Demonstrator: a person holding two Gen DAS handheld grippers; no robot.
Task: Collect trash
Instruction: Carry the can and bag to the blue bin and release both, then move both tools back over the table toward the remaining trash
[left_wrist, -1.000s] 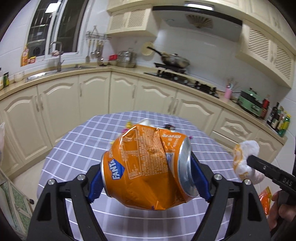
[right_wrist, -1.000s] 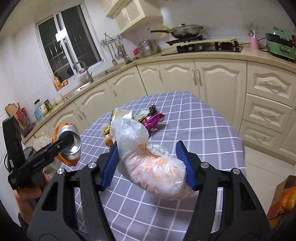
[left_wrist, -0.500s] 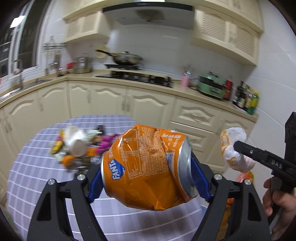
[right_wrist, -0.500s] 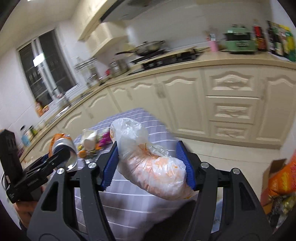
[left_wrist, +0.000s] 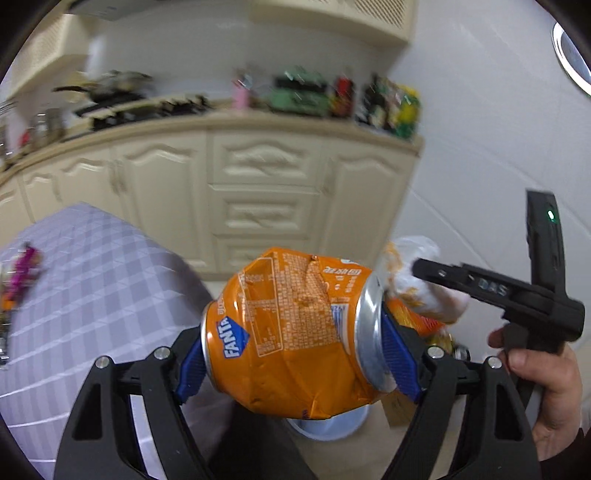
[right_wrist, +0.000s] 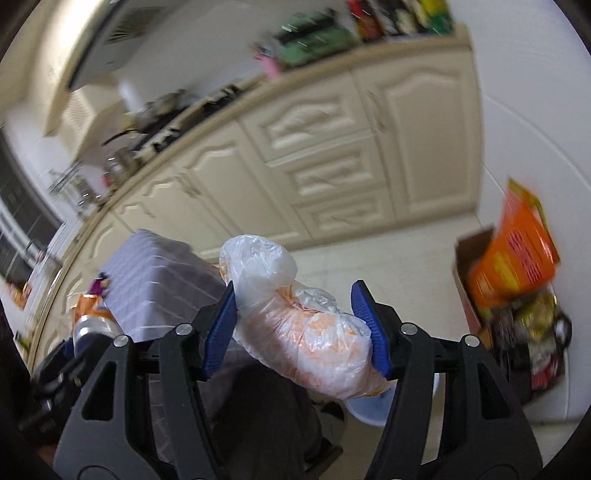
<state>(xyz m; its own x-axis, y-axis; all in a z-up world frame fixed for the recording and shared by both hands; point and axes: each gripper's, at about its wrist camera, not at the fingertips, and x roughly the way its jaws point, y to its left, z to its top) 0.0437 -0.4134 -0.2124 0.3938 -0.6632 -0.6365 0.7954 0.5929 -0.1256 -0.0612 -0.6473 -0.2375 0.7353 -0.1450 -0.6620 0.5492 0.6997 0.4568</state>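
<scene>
My left gripper (left_wrist: 295, 356) is shut on a crushed orange Fanta can (left_wrist: 291, 332), held in the air past the table edge. My right gripper (right_wrist: 301, 332) is shut on a clear plastic bag of orange scraps (right_wrist: 306, 343). The bag also shows in the left wrist view (left_wrist: 417, 284), at the right, just beyond the can. The can shows at the lower left of the right wrist view (right_wrist: 90, 317). A pale round bin (left_wrist: 325, 426) sits on the floor below the can; its rim shows under the bag (right_wrist: 373, 408).
The table with a purple checked cloth (left_wrist: 74, 295) lies to the left, with wrappers (left_wrist: 22, 266) on it. A cardboard box of orange packets and trash (right_wrist: 513, 280) stands on the floor at the right. Cream cabinets (left_wrist: 258, 199) run behind.
Both grippers have swung right, away from the table and toward the floor by the cabinets. The bin and the box have come into view. Both grips are unchanged.
</scene>
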